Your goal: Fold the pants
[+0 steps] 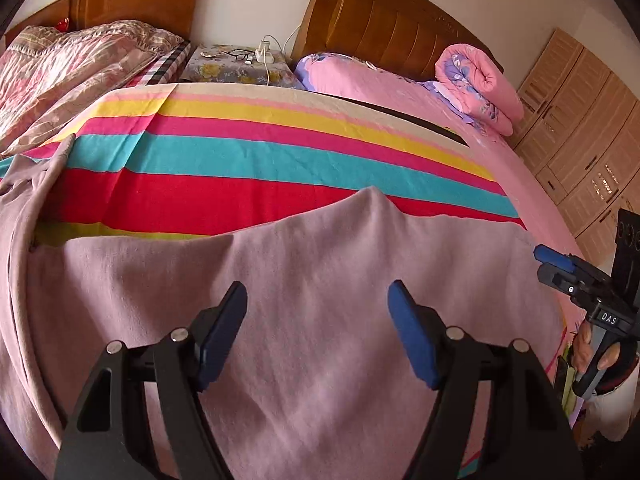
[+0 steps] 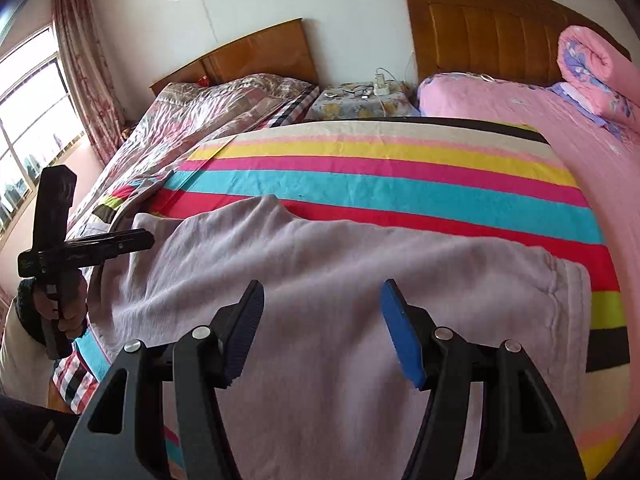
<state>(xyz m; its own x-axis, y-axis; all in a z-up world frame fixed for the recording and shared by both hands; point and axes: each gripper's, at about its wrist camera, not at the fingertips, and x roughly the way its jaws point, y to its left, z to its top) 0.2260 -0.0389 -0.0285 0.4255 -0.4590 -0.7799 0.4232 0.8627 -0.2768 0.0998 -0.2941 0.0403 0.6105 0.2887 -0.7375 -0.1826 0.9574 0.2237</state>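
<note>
Both wrist cams sit close above the mauve pants (image 1: 320, 320), tilted down toward the headboards. They share the striped blanket (image 2: 400, 176) and nightstand (image 1: 236, 66).

Bed (image 2: 520, 92) w/ pink sheet carries striped blanket (image 2: 380, 176). Mauve pants (image 2: 320, 280) lie on blanket's near part. Rolled quilt (image 2: 592, 72) far right.

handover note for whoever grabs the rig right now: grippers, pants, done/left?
Left gripper: open, nothing between the fingers, above the pants.
Right gripper: open, empty, also above the pants.
Mauve pants: released, lying across the near edge of the striped blanket on the bed, one part trailing off toward the left side.
Done: looks like at least one fold is laid, since the cloth lies doubled with a peak at its far edge.
Left: probably gather the trailing part and fold once more, then smooth.
</note>
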